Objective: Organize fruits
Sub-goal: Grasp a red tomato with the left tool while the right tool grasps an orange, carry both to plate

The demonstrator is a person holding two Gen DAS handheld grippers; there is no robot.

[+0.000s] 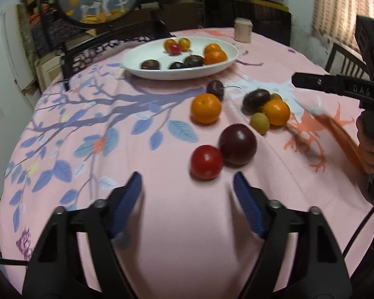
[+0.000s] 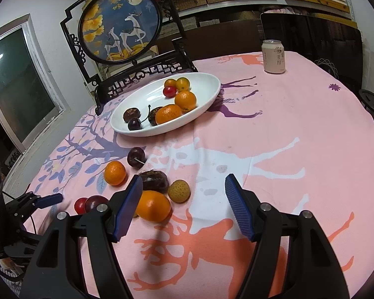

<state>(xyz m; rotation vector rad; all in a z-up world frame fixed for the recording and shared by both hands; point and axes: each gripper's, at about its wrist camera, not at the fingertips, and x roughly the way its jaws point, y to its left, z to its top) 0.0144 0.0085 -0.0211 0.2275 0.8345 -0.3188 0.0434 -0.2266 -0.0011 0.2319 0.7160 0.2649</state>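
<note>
Nearest the counter's [image 2: 311, 129] front edge, both tongs hang above the pink cloth [image 1: 187, 224], holding nothing. Left tongs [image 1: 188, 186]: blue pads spread wide, gap bare. Right tongs [image 2: 183, 186]: likewise spread wide, nothing between the pads.

Just beyond the left tongs lie a red tomato [image 1: 206, 162] and a dark plum [image 1: 237, 144], touching each other. Farther in, toward the counter's middle, sits a loose cluster: an orange [image 2: 153, 205] partly behind the right tongs' left pad, a pale lychee [image 2: 178, 190] just beside it, a dark brown fruit [image 2: 154, 181] behind both. A mandarin [image 2: 115, 173] lies near the cluster, apart from it, with a stemmed cherry [image 2: 136, 157] just beyond it.

Toward the counter's far left edge stands a white oval dish [image 2: 207, 84]. It holds two mandarins, two brown fruits, a cherry, a small red tomato and two small orange fruits at its far end.

Near the far edge, well apart from the dish, a drink can [image 2: 273, 56] stands upright. Behind the dish is a round deer picture [image 2: 119, 25] in a black stand.
</note>
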